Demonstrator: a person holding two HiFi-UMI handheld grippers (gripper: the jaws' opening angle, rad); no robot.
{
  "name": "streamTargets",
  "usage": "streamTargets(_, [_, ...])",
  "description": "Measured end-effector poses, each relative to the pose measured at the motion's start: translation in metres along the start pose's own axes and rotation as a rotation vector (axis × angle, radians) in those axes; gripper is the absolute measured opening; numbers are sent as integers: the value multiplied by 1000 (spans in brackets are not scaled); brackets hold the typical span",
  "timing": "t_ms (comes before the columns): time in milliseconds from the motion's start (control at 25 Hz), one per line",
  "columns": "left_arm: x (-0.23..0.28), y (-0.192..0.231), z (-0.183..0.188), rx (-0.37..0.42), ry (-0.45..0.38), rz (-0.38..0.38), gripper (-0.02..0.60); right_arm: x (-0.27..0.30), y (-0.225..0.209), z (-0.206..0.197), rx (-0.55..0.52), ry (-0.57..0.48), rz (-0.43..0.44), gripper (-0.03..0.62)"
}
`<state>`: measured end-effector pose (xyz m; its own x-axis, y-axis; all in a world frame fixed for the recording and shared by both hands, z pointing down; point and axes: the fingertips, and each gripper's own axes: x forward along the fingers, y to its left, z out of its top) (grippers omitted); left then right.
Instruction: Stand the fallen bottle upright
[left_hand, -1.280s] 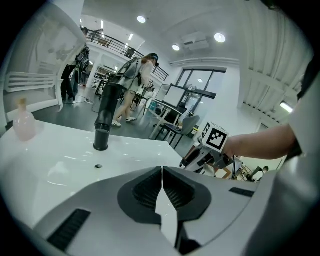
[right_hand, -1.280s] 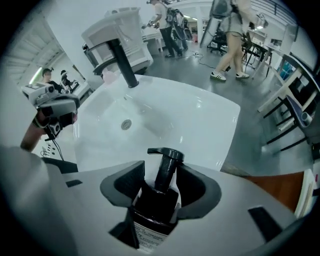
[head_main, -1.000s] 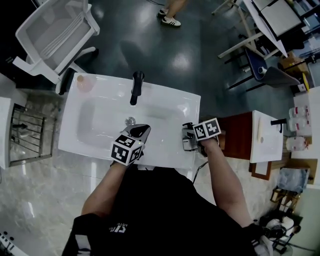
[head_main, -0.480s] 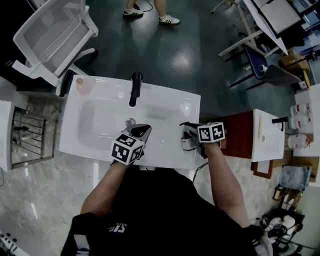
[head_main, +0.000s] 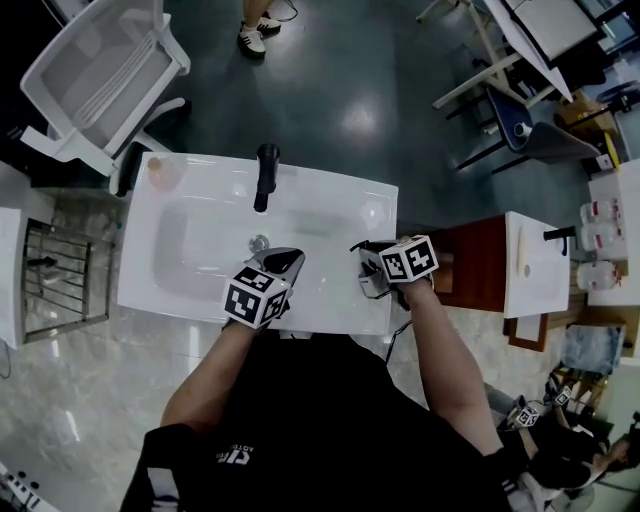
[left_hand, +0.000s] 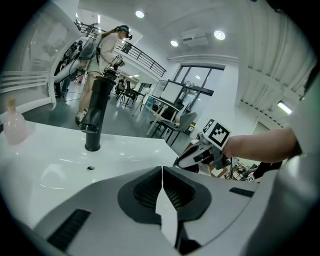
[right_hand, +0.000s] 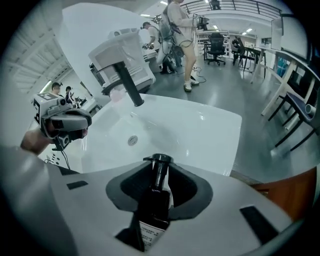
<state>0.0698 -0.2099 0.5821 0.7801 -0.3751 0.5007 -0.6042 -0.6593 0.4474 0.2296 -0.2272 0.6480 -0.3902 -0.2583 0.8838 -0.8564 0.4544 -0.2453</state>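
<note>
A dark pump bottle (right_hand: 154, 205) with a white label sits between the jaws of my right gripper (right_hand: 159, 176), its pump head sticking out past the fingertips. The pads (right_hand: 186, 187) press on its body while the jaws are opening slightly. In the head view the right gripper (head_main: 368, 272) hangs over the right rim of the white sink (head_main: 340, 205), pointing steeply down. My left gripper (left_hand: 162, 172) is shut on nothing and hovers over the sink's front rim; in the head view it (head_main: 283, 262) is just below the drain (head_main: 259, 242).
A black faucet (head_main: 265, 175) stands at the sink's back edge. A pinkish bottle (head_main: 160, 170) stands on the back left corner. A brown cabinet (head_main: 470, 265) adjoins the sink on the right and a white chair (head_main: 100, 70) stands beyond. A person's feet (head_main: 255, 30) are beyond the sink.
The right gripper's jaws have narrowed from wide open onto the bottle, and the hand shifted a little left. The left gripper has stayed put. The person beyond the sink walked left.
</note>
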Motion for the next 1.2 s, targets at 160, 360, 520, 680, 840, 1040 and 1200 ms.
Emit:
streamTargets(160, [-1,-2,-2,-1,2,-4,18,-5,-3,-4,38,-49,10,107])
streamTargets(360, [-6,-2,-4,-6,3,0,18,-14,-8,-9,135,-143,49,94])
streamTargets(520, [-5,-5,-6,-2,10,-6,18,-31,-13,2,168,-232,26,12])
streamTargets(680, [1,-17,-7,5,19,-30,18,-33,-10,-4,155,-212,-3,15])
streamTargets(840, [8,-25,-9,16,29,-49,18,-26,3,-2,107,-187,-5,50])
streamTargets(1040, [-4,-12,-16,-2,17,-9,18,-16,37,-5,49,-166,49,63])
streamTargets(1200, [-28,28,-36,16,43,120,20,3,70,-1,3,-150,123,76])
